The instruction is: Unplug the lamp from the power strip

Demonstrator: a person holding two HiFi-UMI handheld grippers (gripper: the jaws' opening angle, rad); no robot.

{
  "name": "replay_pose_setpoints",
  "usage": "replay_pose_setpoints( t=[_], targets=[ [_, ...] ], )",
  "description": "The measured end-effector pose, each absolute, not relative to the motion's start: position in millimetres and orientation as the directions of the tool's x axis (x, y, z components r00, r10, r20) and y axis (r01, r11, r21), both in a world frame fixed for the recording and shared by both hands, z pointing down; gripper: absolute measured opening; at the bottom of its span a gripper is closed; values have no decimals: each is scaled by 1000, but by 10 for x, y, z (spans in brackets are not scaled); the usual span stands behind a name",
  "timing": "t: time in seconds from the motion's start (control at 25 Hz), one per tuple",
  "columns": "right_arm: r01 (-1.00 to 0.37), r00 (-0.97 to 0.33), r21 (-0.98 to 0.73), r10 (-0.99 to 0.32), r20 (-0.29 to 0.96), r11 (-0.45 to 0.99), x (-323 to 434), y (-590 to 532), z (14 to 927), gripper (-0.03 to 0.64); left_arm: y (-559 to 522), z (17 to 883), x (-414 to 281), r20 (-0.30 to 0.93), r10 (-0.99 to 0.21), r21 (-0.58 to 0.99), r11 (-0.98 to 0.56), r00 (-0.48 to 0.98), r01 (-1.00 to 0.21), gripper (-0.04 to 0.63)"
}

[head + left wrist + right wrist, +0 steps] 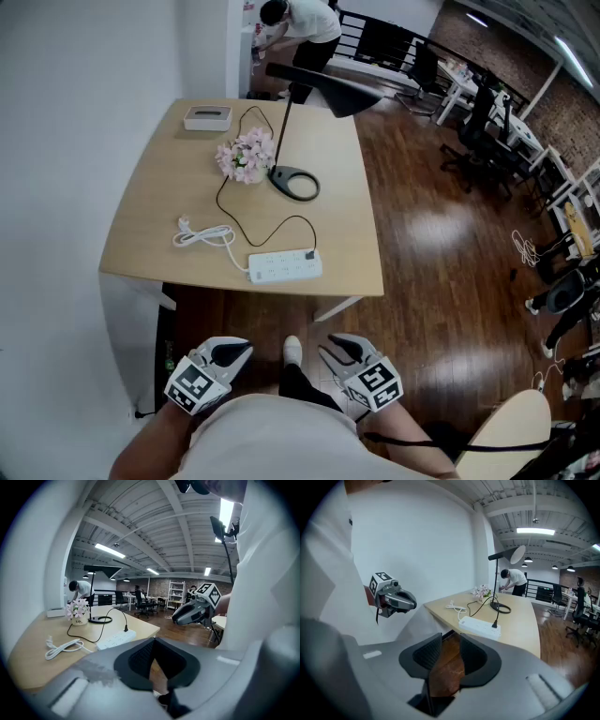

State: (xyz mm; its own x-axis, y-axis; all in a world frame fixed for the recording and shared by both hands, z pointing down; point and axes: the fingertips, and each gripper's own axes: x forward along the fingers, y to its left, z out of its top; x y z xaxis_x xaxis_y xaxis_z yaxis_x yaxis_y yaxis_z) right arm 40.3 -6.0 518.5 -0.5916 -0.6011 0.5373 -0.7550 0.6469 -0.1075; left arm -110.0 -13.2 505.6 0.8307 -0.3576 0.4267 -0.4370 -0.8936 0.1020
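Observation:
A white power strip lies near the table's front edge, with the lamp's black plug in its right end. The black cord runs back to the desk lamp, which has a ring base and a dark shade. Both grippers hang in front of the table, well short of the strip, holding nothing. My left gripper has its tips together. My right gripper shows a narrow gap between its pads. The strip and plug show in the left gripper view. The right gripper view also has the strip and plug.
The wooden table also carries a pot of pink flowers, a white box and the strip's coiled white cord. A person bends over beyond the far end. Office chairs and desks stand at the right on the wood floor.

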Motion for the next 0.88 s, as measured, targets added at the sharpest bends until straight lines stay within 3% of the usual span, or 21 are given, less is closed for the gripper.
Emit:
replay_pose_setpoints(
  t=[0.4, 0.88],
  targets=[
    [-617, -612, 10, -487, 623, 787, 1024, -2059, 5546, 117, -1831, 5430, -94, 515, -385, 57, -876, 765, -479, 5],
    [-398, -558, 79, -310, 770, 914, 810, -2771, 6416, 110, -2510, 6435, 297, 704, -178, 181, -892, 688, -415, 3]
  ],
)
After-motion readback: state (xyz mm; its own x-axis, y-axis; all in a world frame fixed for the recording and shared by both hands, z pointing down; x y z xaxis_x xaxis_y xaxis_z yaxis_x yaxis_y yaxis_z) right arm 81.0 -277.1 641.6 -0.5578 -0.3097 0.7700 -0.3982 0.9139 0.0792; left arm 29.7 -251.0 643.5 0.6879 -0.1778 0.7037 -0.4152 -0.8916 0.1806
